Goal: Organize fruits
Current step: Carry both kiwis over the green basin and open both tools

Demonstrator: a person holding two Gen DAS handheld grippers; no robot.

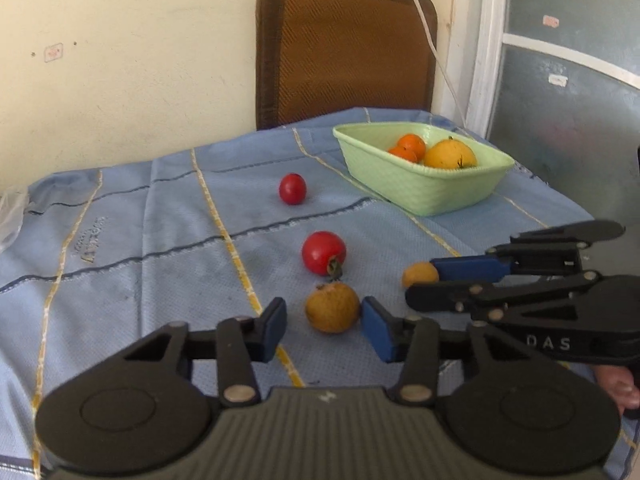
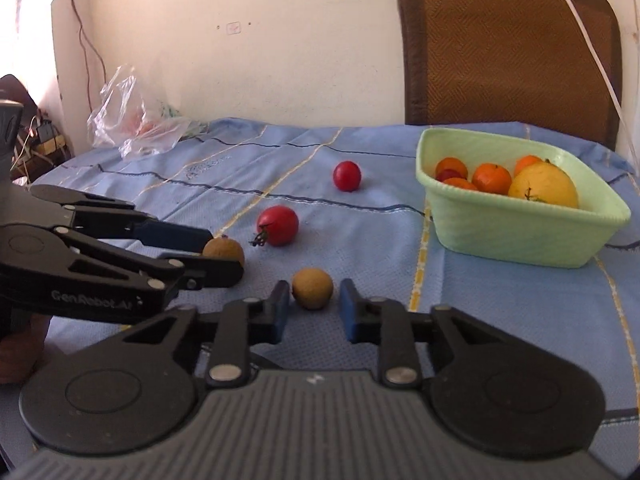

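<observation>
Two brown longans lie on the blue cloth. My left gripper (image 1: pixel 324 320) is open around one longan (image 1: pixel 332 307), its pads apart from the fruit. My right gripper (image 2: pixel 314 302) is open around the other longan (image 2: pixel 312 288). Each gripper shows in the other's view: the right one (image 1: pixel 420 284) beside its longan (image 1: pixel 418 275), the left one (image 2: pixel 224 254) at its longan (image 2: pixel 224 250). A red tomato with a stem (image 1: pixel 323 252) (image 2: pixel 278 225) and a smaller red tomato (image 1: pixel 292 188) (image 2: pixel 347 175) lie farther out. A green basket (image 1: pixel 420 192) (image 2: pixel 520 236) holds oranges and a yellow fruit.
A brown chair (image 1: pixel 344 52) (image 2: pixel 508 44) stands behind the table against the wall. A crumpled clear plastic bag (image 2: pixel 132 124) lies at the table's far left. A white cable (image 1: pixel 428 40) hangs near the basket. A window frame (image 1: pixel 492 60) is on the right.
</observation>
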